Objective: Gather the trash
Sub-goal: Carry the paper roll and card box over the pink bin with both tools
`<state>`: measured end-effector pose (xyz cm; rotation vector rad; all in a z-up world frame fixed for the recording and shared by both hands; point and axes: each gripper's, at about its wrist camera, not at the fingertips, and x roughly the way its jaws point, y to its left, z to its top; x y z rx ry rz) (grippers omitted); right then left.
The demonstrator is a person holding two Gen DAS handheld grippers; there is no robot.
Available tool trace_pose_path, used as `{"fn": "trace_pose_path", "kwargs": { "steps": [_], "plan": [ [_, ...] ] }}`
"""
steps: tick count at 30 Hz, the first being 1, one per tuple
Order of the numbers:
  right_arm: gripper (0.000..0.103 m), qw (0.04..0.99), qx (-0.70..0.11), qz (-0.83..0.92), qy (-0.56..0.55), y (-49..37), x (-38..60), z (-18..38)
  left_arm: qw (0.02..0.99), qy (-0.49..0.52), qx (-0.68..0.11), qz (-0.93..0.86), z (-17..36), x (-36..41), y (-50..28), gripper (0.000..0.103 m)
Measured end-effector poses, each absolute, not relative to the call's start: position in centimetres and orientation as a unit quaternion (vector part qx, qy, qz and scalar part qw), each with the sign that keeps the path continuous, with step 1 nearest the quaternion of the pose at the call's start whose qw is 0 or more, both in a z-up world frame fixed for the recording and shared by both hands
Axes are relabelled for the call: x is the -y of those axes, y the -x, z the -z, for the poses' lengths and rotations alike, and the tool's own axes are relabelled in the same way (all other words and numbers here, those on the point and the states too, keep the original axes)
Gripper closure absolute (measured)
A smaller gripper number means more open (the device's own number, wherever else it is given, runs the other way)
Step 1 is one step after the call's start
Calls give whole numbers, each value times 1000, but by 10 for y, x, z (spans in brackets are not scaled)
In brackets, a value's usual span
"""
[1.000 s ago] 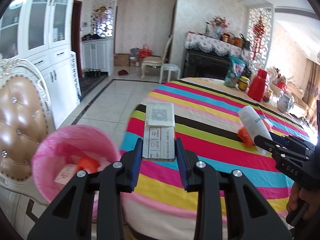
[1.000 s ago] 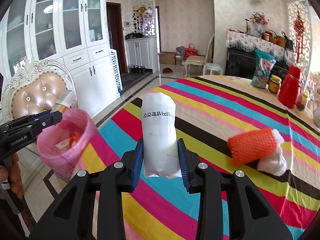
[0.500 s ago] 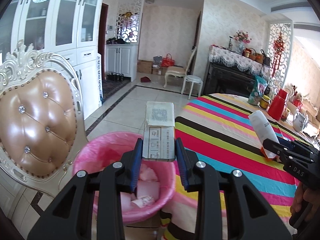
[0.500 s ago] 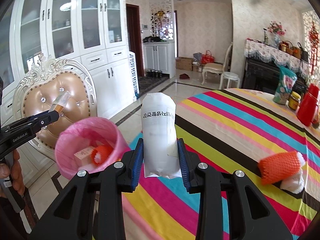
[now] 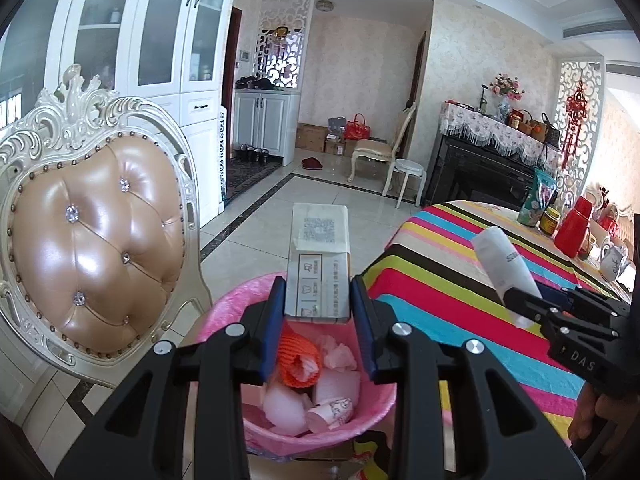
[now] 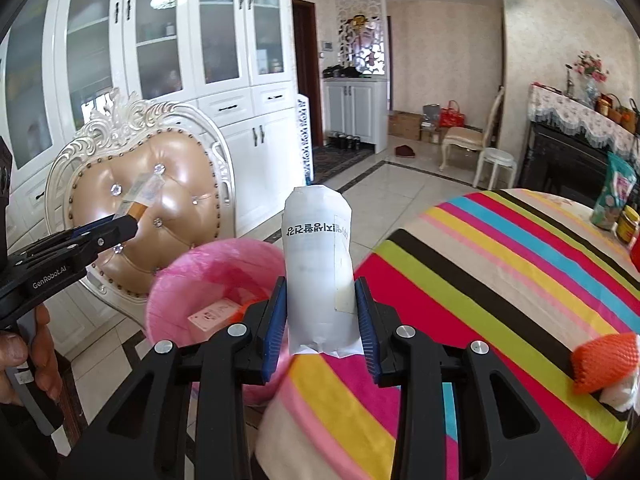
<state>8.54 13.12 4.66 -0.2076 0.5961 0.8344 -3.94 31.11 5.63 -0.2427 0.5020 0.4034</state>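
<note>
My left gripper [image 5: 318, 304] is shut on a flat white carton [image 5: 319, 264] with a printed label, held right above the pink-lined trash bin [image 5: 236, 304]. Inside the bin lie an orange foam net [image 5: 298, 362], white foam pieces and a small paper cup. My right gripper [image 6: 320, 312] is shut on a white plastic packet [image 6: 318, 256] with black print, over the table's left edge, just right of the bin [image 6: 208, 268]. In the right wrist view the left gripper [image 6: 120, 226] with the carton shows in front of the chair.
A cream carved chair [image 5: 96, 232] with a tan padded back stands behind the bin. The striped tablecloth [image 6: 500, 272] carries an orange foam net on a white lump [image 6: 604, 364], a snack bag [image 5: 538, 200], a jar and a red jug [image 5: 574, 228]. White cabinets line the left wall.
Both grippers have swung left from over the table toward the bin. The carton has gone from above the tablecloth to directly above the bin; the packet has reached the table's left edge.
</note>
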Motion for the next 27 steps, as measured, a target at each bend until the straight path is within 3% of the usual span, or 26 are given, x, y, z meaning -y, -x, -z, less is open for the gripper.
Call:
{"fn": "trace_pose_path", "kwargs": {
  "steps": [27],
  "plan": [
    [67,826,-309,-448,144,-73,-233,-17,930,152,-262,-210,-33,-365,37,70]
  ]
}}
